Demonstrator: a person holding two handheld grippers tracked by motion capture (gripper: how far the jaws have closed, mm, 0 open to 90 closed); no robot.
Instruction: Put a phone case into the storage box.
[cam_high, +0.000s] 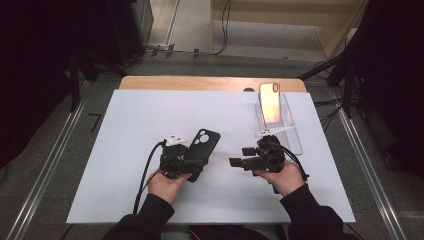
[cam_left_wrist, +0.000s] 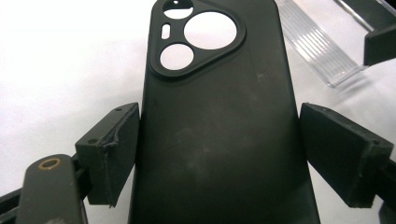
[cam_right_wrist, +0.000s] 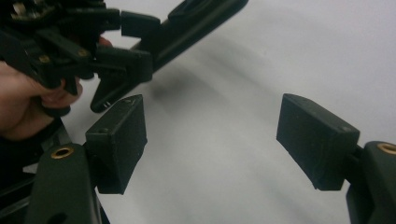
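Left gripper (cam_high: 192, 162) jaws clamp the black phone case (cam_left_wrist: 219, 121) by its long edges — right gripper (cam_right_wrist: 210, 140) jaws wide, nothing between, above the counter (cam_high: 125, 150).

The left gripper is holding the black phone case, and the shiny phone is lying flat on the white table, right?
Not quite. The left gripper does hold the black phone case, but the shiny phone is not lying flat: it leans upright in the clear stand, as the high view shows.
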